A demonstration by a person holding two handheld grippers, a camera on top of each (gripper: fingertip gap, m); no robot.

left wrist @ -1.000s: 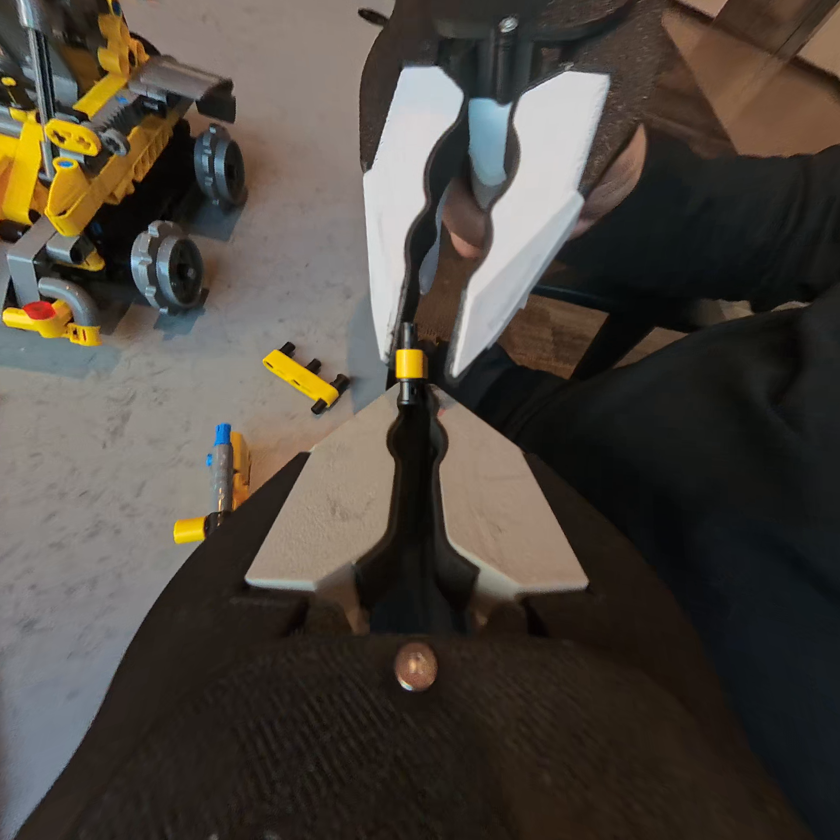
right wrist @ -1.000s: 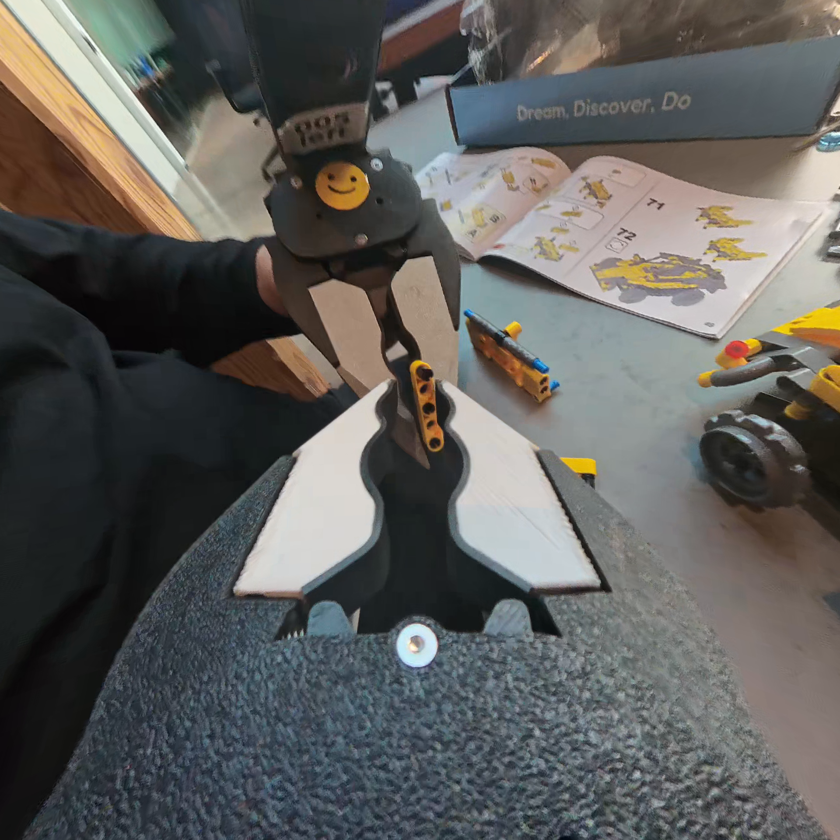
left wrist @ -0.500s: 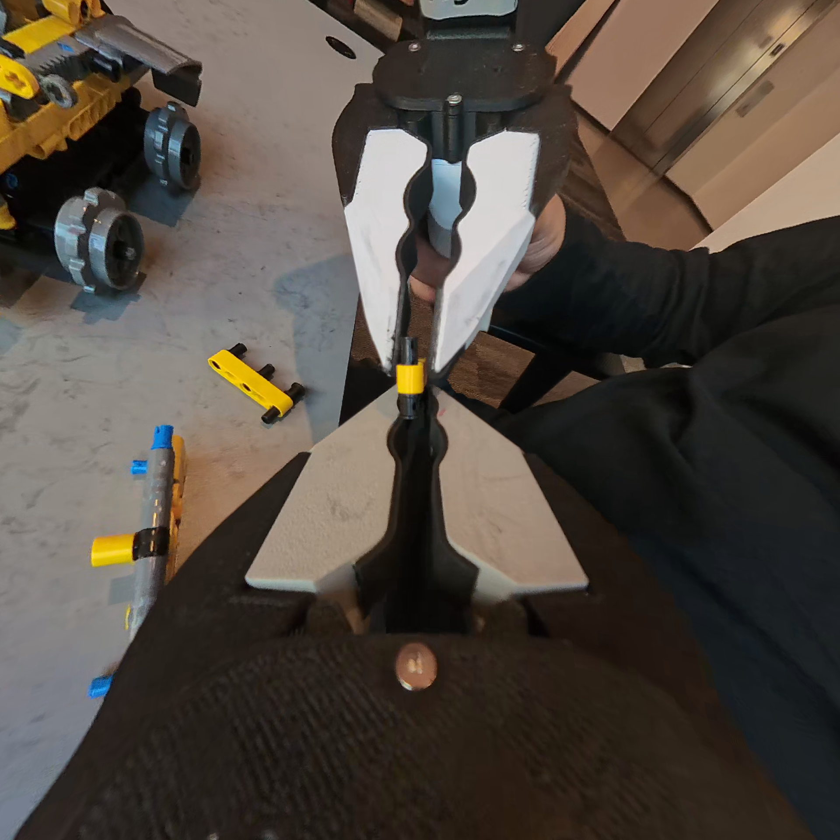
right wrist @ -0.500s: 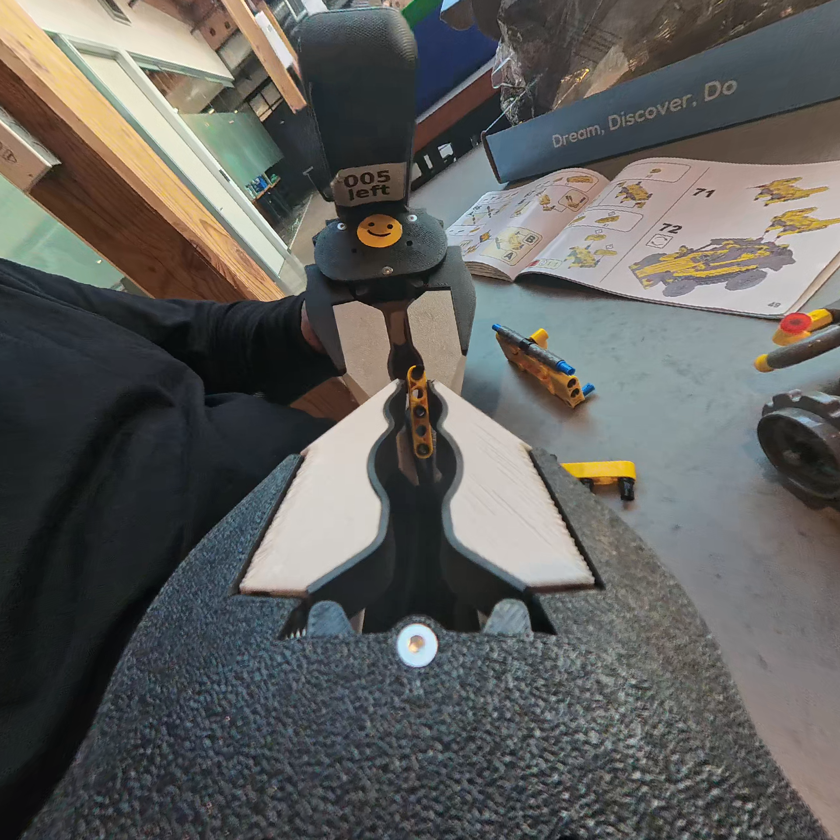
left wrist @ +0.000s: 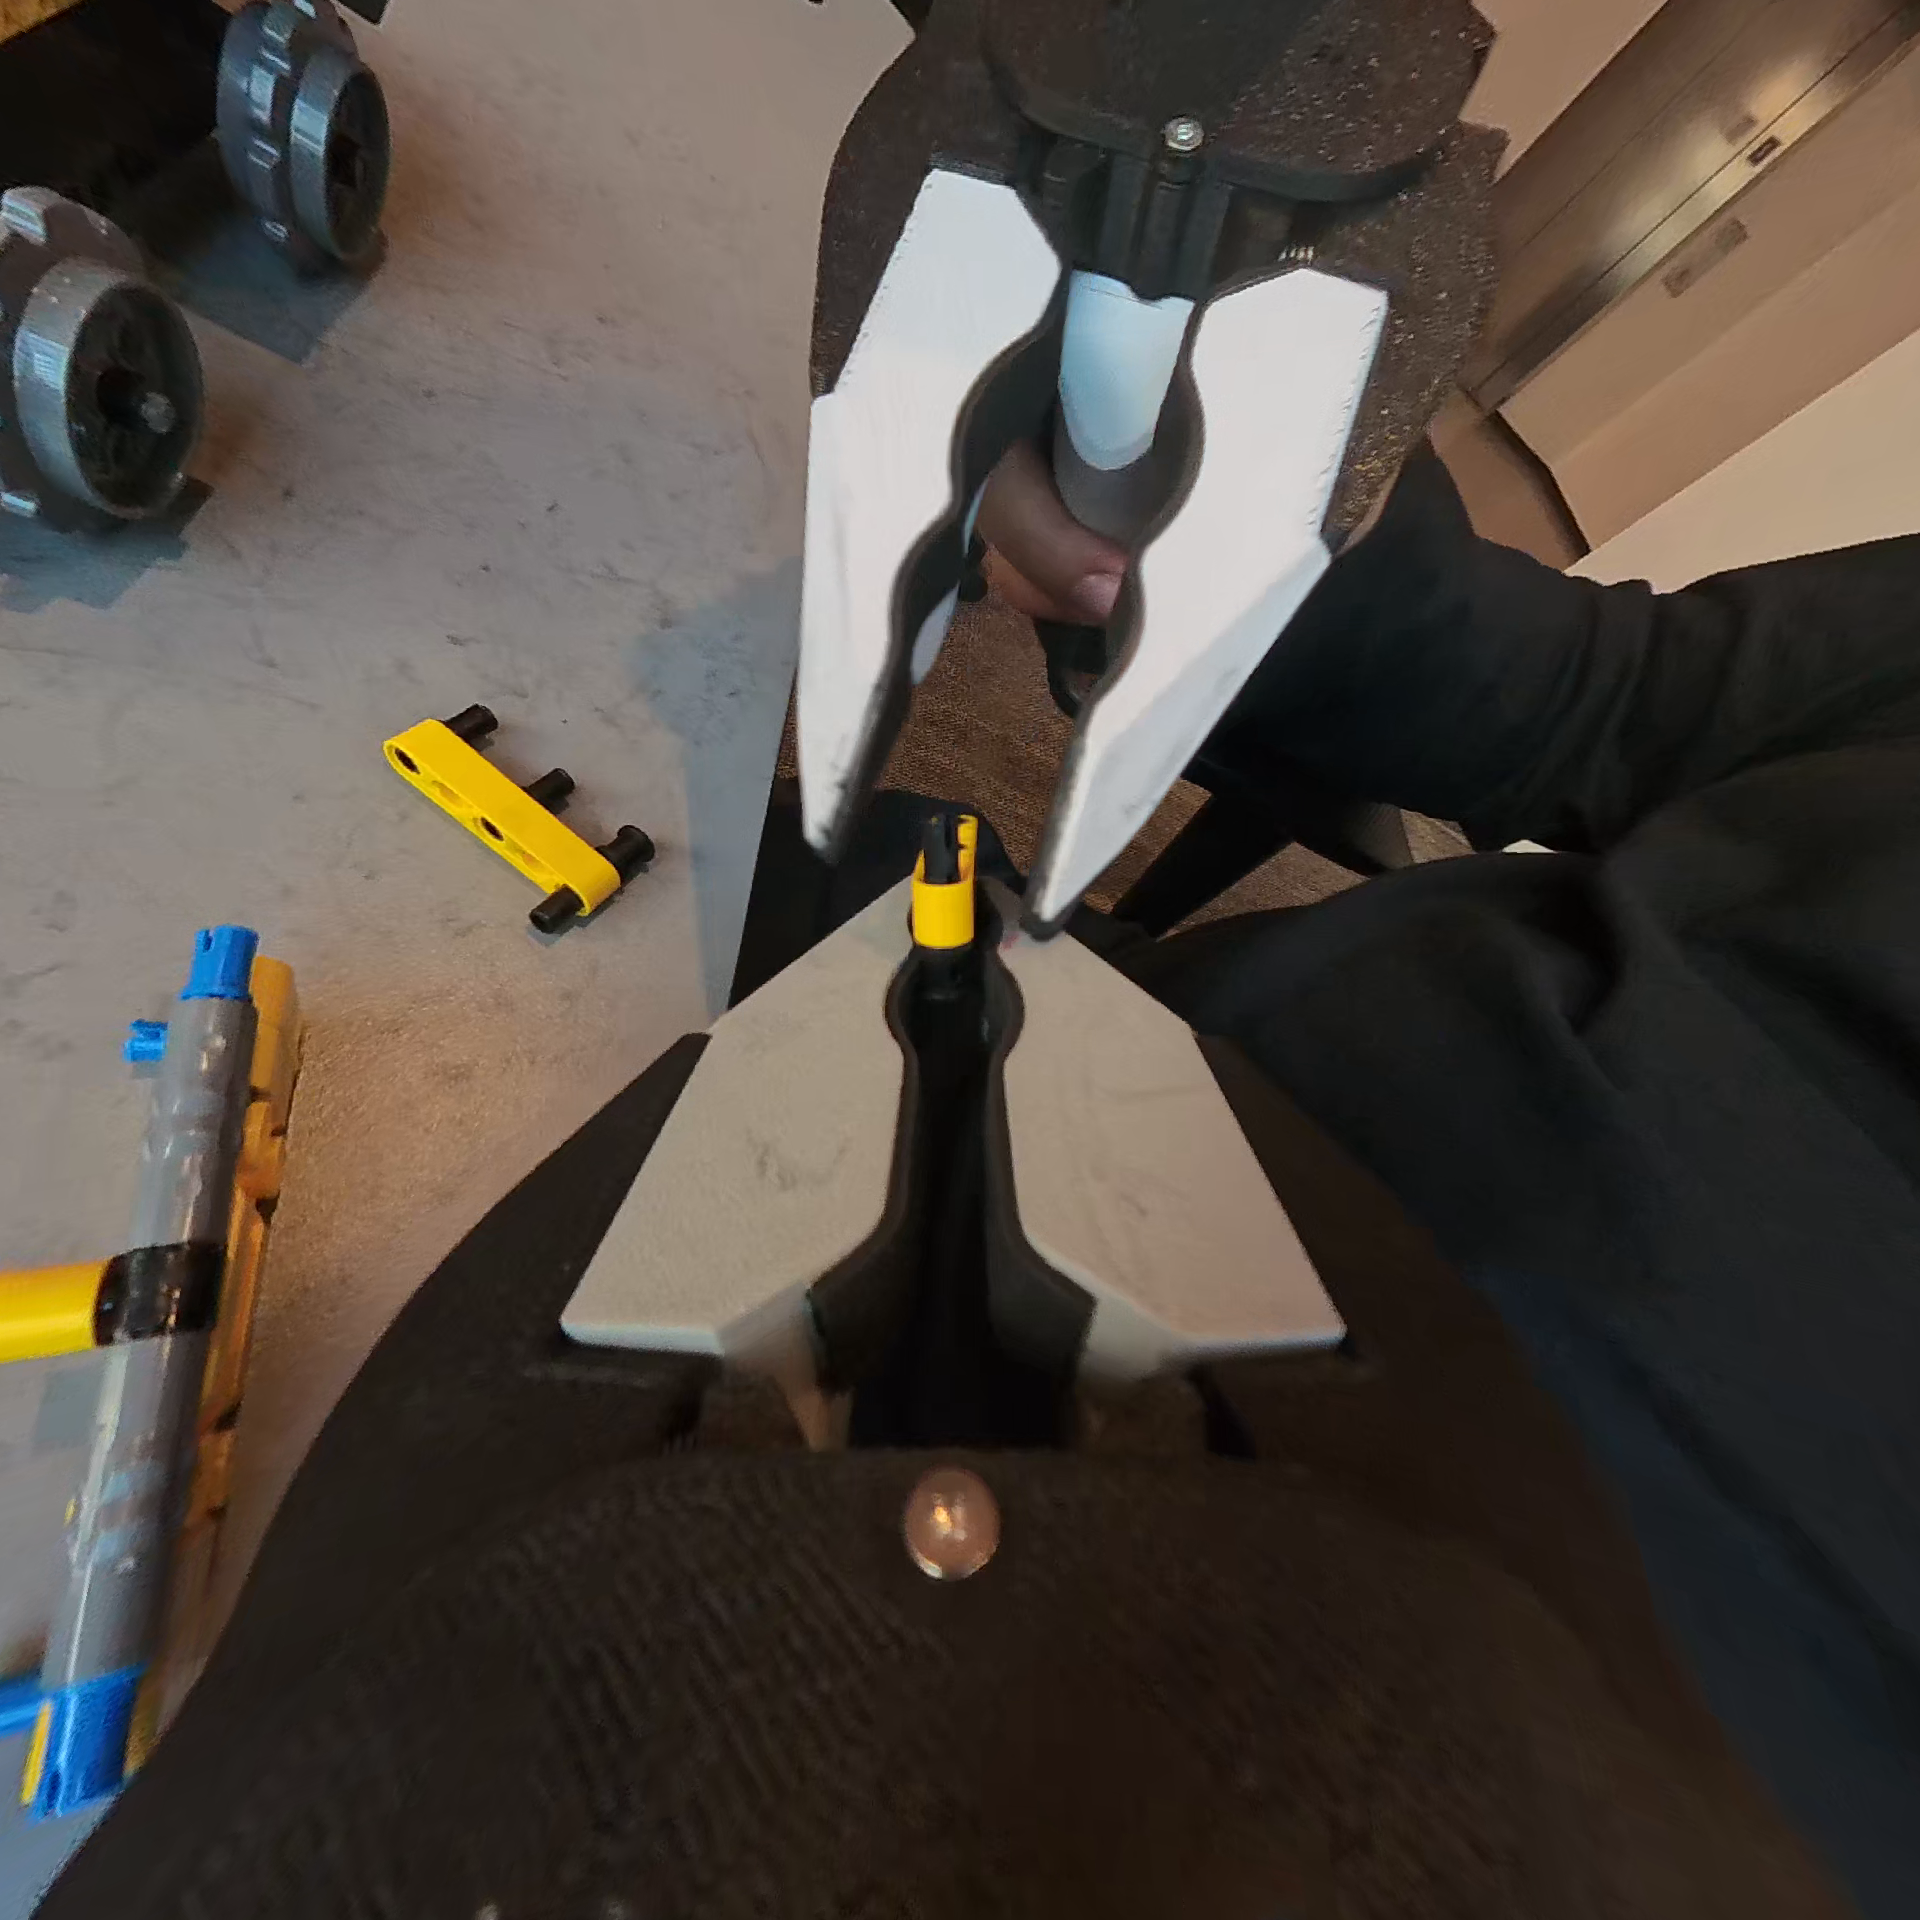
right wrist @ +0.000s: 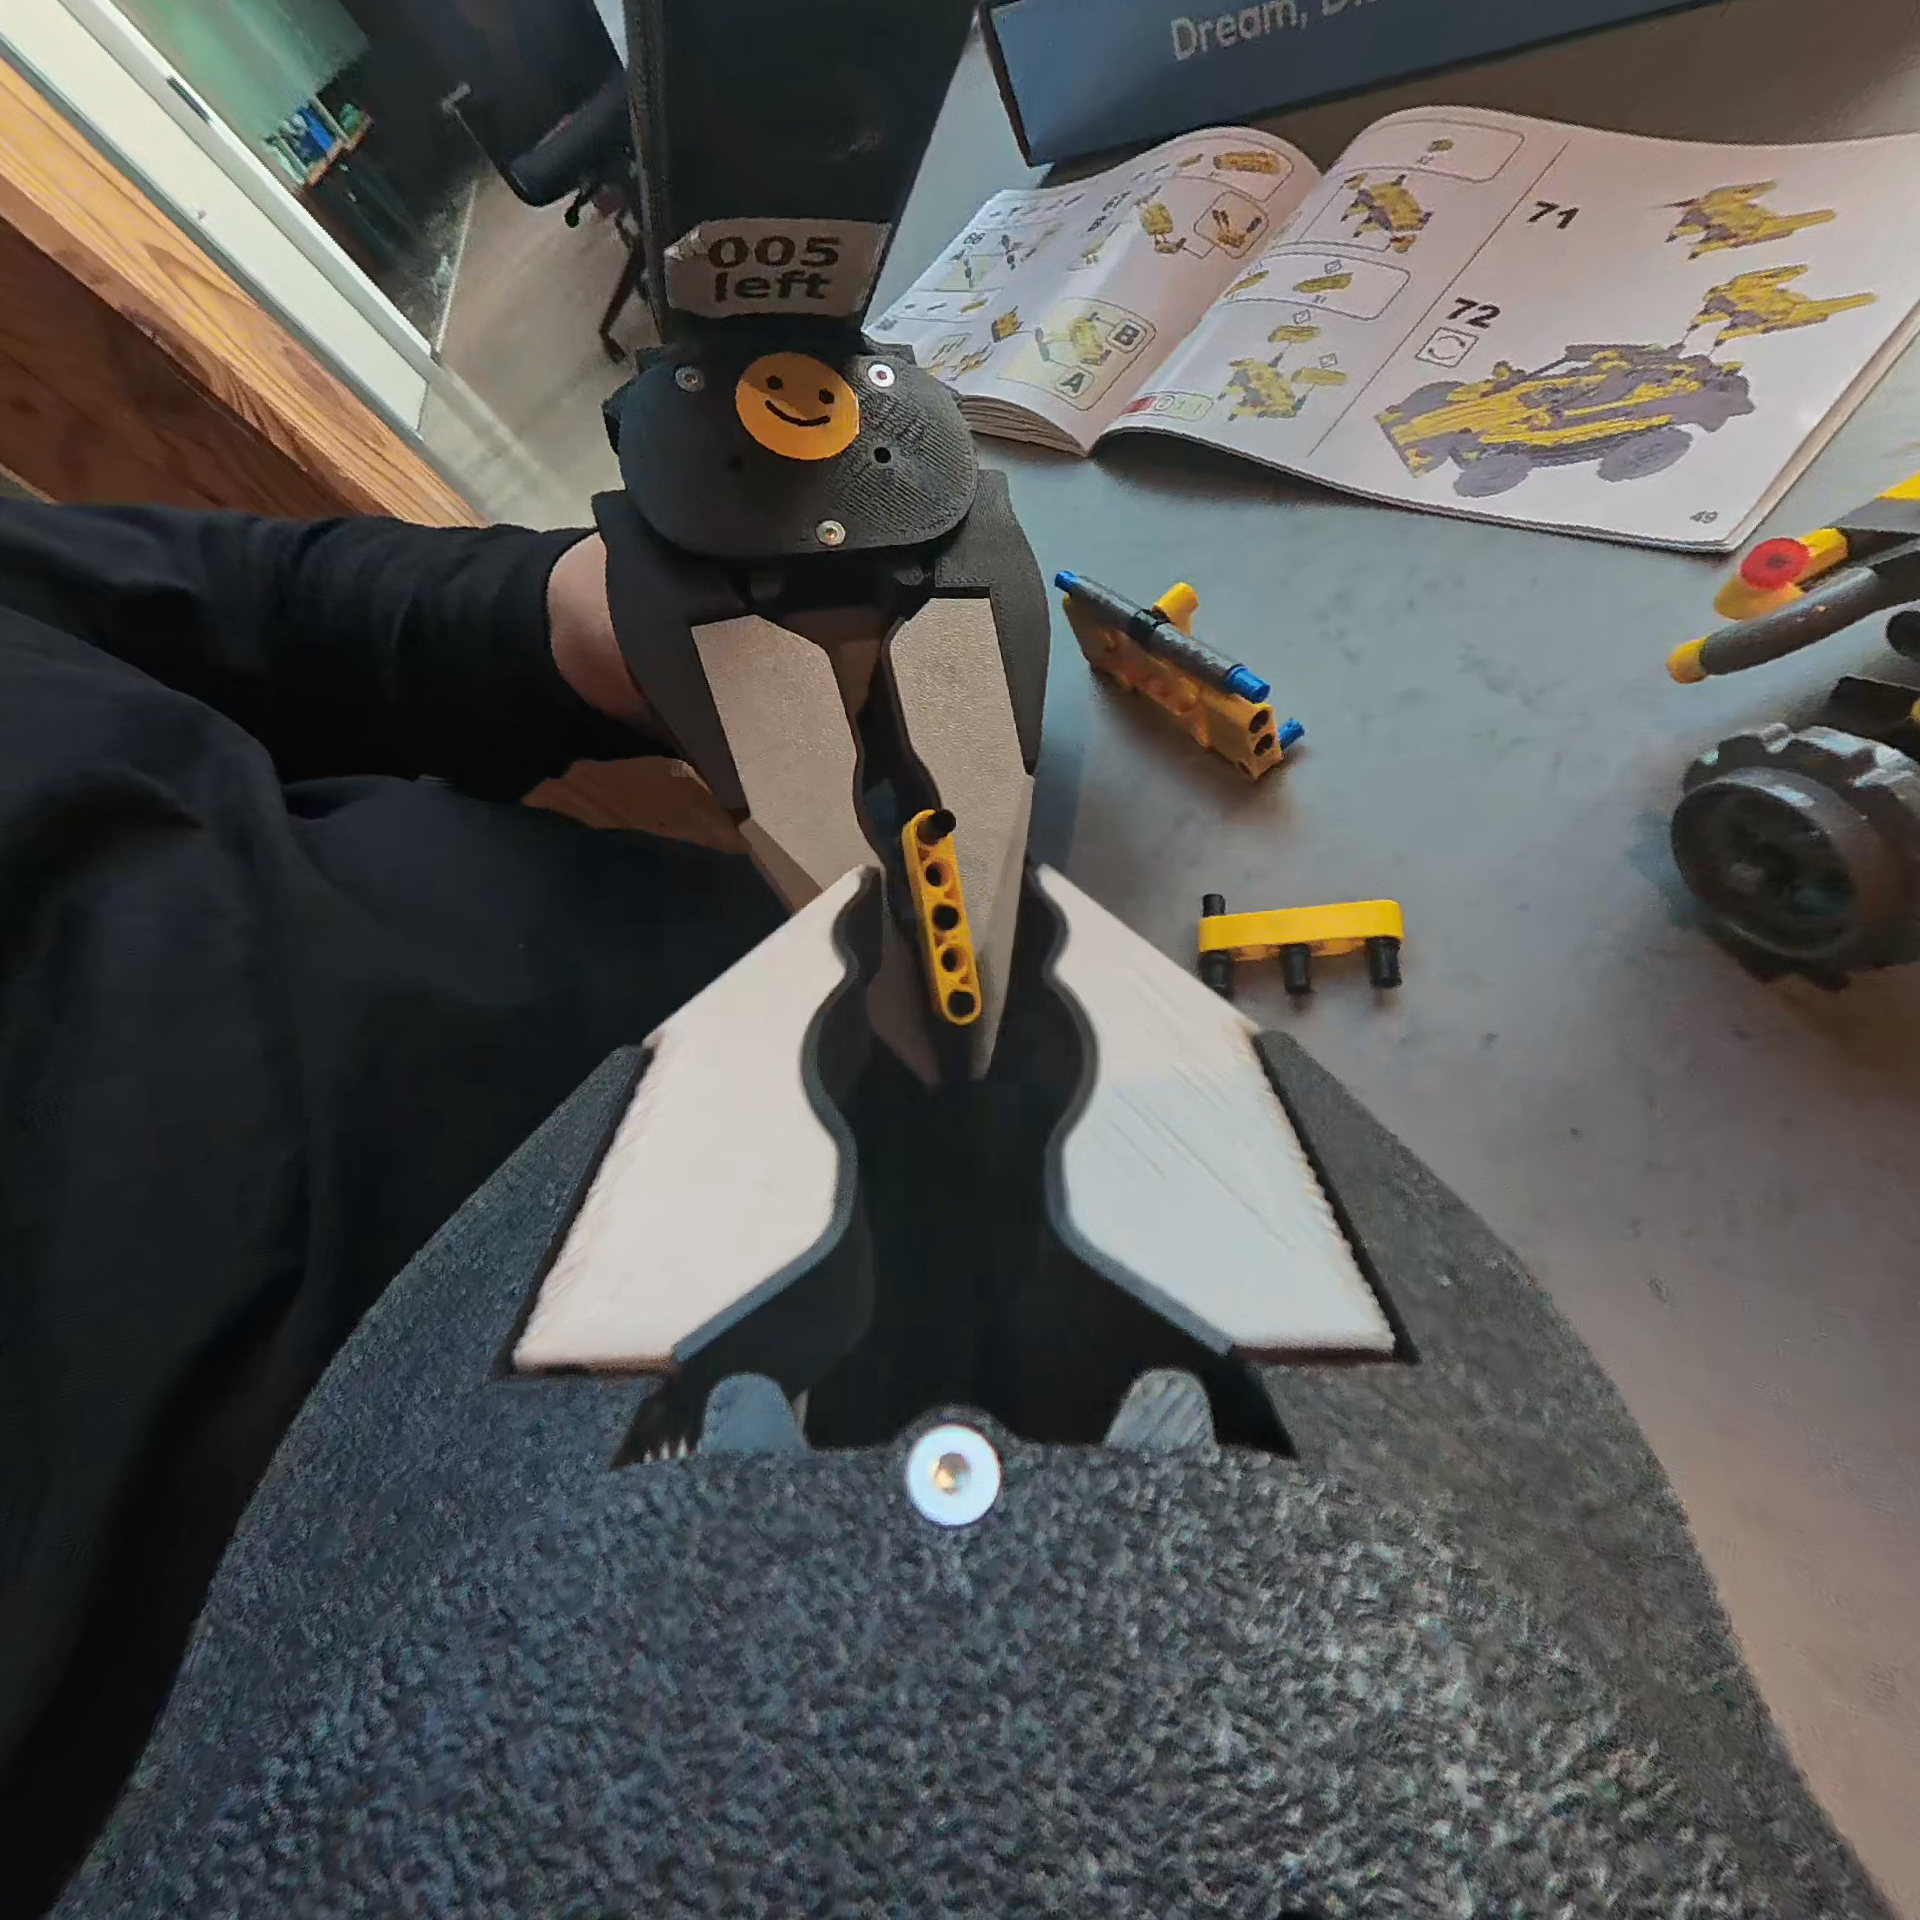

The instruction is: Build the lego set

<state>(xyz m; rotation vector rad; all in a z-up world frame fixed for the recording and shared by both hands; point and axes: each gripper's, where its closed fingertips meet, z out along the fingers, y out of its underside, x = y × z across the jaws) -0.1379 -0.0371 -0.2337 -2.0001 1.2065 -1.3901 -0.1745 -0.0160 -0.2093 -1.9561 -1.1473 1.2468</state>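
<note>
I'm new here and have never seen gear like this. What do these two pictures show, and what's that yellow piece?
A person holds a pincer tool in each hand; each carries a camera looking along its fingers, giving one picture each. The left tool is shut on a thin yellow holed toy beam with a black pin. The right tool, facing it, is open, fingers either side of that beam. On the grey table lie another yellow beam with three black pins, a grey-and-yellow block assembly, an open instruction booklet and a wheeled toy vehicle.
</note>
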